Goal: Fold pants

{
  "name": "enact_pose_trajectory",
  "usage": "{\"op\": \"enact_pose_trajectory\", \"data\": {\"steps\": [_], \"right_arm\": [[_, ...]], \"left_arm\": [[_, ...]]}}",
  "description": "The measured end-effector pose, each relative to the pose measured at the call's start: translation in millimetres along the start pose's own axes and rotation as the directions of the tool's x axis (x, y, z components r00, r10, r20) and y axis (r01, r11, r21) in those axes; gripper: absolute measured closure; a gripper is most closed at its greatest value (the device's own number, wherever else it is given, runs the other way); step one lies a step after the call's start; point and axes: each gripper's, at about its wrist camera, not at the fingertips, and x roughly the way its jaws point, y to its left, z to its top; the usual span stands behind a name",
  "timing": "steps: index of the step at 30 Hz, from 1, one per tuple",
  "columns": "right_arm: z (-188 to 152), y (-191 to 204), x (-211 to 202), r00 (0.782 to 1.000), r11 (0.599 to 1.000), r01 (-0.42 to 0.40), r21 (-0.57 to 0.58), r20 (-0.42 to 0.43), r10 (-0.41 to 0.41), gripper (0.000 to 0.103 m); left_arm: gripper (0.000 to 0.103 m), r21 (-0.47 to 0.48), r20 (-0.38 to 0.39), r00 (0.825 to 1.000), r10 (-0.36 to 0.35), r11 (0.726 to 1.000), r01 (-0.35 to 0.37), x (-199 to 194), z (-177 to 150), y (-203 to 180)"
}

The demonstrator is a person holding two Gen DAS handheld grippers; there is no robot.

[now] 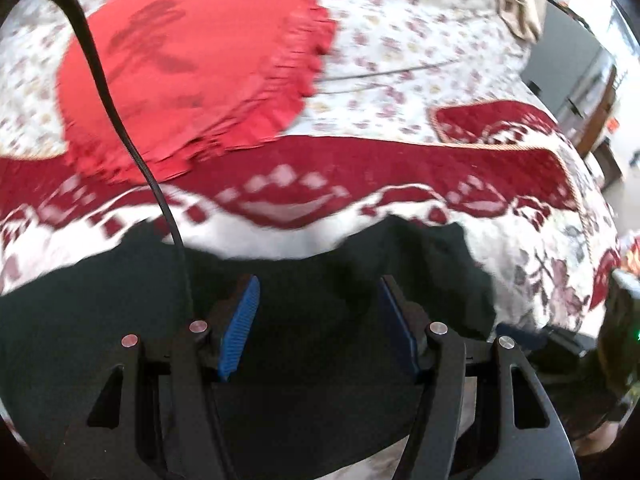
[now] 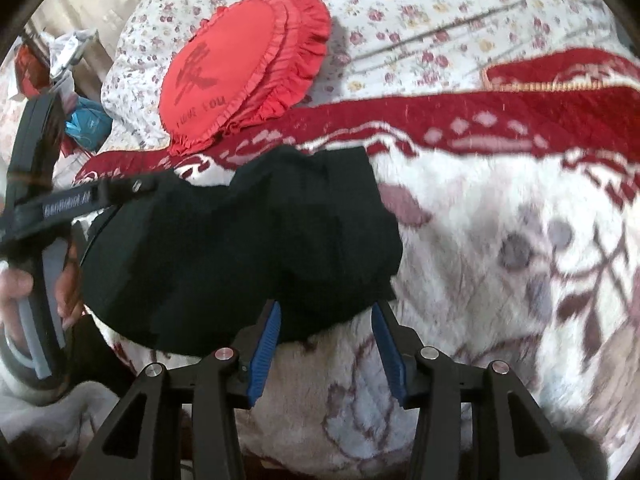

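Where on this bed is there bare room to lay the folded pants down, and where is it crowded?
Free: the white plush blanket right of the black pants, below its red border; also the floral sheet right of the red ruffled cushion. Crowded: the left edge, where the left tool meets the pants, with bedside clutter behind.

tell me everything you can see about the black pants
The black pants are plain dark cloth, soft and matte, lying in a rumpled, bunched heap on the patterned red and white blanket, below the red ruffled pillow. The left gripper and the right gripper hover over their near edge with jaws open. Waistband and legs cannot be told apart.
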Motion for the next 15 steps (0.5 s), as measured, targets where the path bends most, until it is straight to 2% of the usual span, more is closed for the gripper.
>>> {"op": "enact_pose_trajectory", "data": {"steps": [2,4,10,12,15], "right_arm": [[-7,-4,5,0.999,0.999,-0.035,0.033,-0.015,0.035,0.057],[-9,-3,10,0.999,0.999,-0.037,0.039,-0.026,0.038,0.057],[-10,-6,16,0.998,0.991,-0.069,0.113,0.018,0.067,0.049],[-11,-7,18,0.997,0.987,-0.076,0.143,0.041,0.070,0.045],[-13,-6,21,0.991,0.976,-0.104,0.191,0.100,0.086,0.032]], "left_arm": [[0.042,0.032,-0.022,0.999,-0.039,0.999,0.039,12,7,-15],[0.042,0.061,-0.058,0.996,-0.063,0.996,0.067,25,14,-27],[0.042,0.096,-0.111,0.988,-0.105,0.989,0.116,55,28,-51],[0.042,0.113,-0.130,0.983,-0.128,0.983,0.142,65,31,-60],[0.042,0.136,-0.161,0.980,-0.119,0.981,0.142,83,31,-70]]}}
